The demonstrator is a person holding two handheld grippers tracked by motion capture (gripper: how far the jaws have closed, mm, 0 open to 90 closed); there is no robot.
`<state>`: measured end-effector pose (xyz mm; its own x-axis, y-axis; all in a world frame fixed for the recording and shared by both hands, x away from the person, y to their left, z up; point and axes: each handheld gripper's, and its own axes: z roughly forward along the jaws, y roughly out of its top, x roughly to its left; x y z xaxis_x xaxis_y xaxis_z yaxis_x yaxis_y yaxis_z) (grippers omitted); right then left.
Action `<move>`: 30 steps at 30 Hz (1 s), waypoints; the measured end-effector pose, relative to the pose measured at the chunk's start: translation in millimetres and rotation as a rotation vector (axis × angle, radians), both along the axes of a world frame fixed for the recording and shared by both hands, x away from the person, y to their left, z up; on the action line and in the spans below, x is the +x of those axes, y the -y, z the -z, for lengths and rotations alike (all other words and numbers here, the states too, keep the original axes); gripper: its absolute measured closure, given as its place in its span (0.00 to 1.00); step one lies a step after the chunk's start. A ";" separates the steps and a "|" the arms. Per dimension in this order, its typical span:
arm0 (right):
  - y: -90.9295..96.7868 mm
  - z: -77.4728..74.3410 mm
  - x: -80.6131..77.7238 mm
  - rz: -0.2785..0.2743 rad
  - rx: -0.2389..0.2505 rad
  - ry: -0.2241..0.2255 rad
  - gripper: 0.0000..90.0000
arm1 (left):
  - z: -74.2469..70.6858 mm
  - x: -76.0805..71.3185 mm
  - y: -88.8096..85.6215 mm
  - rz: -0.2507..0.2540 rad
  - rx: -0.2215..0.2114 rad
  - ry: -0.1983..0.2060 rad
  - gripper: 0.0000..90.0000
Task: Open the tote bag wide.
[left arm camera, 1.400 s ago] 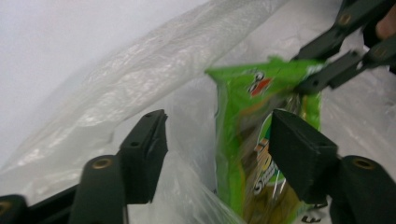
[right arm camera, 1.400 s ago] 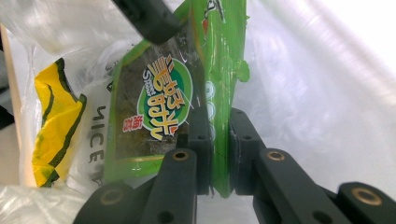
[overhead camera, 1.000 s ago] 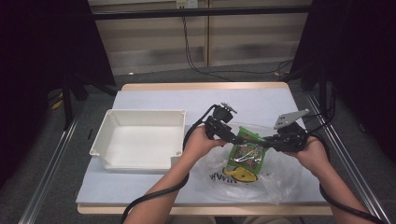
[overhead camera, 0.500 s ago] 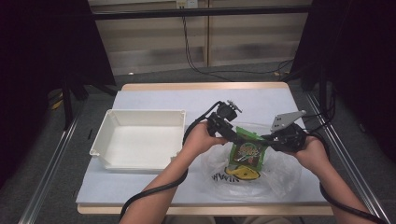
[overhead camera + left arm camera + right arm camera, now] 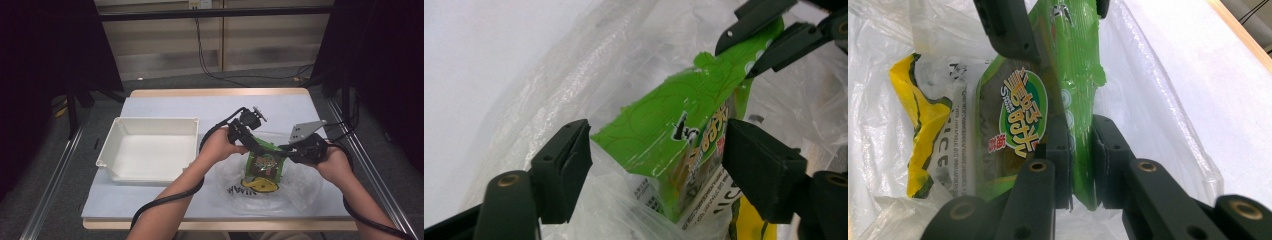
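**Right gripper view: packet pinched at the bag's mouth**

Right gripper view had my right gripper (image 5: 1080,160) clenched on the green edge of the snack packet (image 5: 1068,75), its pads pressed flat against the foil from both sides. Past it, a jaw of the other gripper crossed the packet's far end. To one side lay the clear plastic bag (image 5: 893,60) with its yellow print, crumpled around the packet.

Through the left gripper view, my left gripper (image 5: 656,165) stood released: the jaws straddled the packet (image 5: 664,135) with a gap on the near side, and they had just been closing a little with the packet between them, not yet pressing. The bag's film (image 5: 574,75) bunched under and behind the packet, and the right gripper's tips (image 5: 754,45) bit the packet's upper corner.

From the high view I saw both hands meet over the right half of the table (image 5: 165,200). The packet (image 5: 265,162) stood tilted, half out of the bag (image 5: 300,185), between the left gripper (image 5: 252,142) and the right gripper (image 5: 292,150). The white tray (image 5: 115,150) sat well apart to the left.
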<state>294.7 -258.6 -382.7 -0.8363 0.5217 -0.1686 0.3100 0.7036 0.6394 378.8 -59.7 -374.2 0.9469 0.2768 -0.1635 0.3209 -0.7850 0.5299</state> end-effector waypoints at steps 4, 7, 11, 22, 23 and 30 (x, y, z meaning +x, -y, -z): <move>-0.3 -1.6 -0.5 -0.002 -0.007 0.009 0.88 | 0.2 0.1 2.7 0.014 -0.007 -0.009 0.34; -0.6 -2.4 -0.7 -0.013 -0.003 0.006 0.87 | -0.4 -0.3 4.0 0.018 -0.003 -0.022 0.38; 1.2 -0.1 -2.2 0.002 0.006 0.004 0.82 | -1.0 0.4 2.8 0.040 0.007 -0.038 0.43; 15.6 11.7 -2.4 0.115 0.135 -0.046 0.35 | -6.4 -4.0 -0.4 0.083 0.022 -0.047 0.48; 17.1 12.5 -2.9 0.128 0.142 -0.053 0.33 | -6.2 -3.9 -1.2 0.085 0.023 -0.049 0.49; 23.0 23.9 -6.3 0.139 0.194 -0.091 0.32 | -6.7 -5.1 -6.0 0.084 0.026 -0.050 0.51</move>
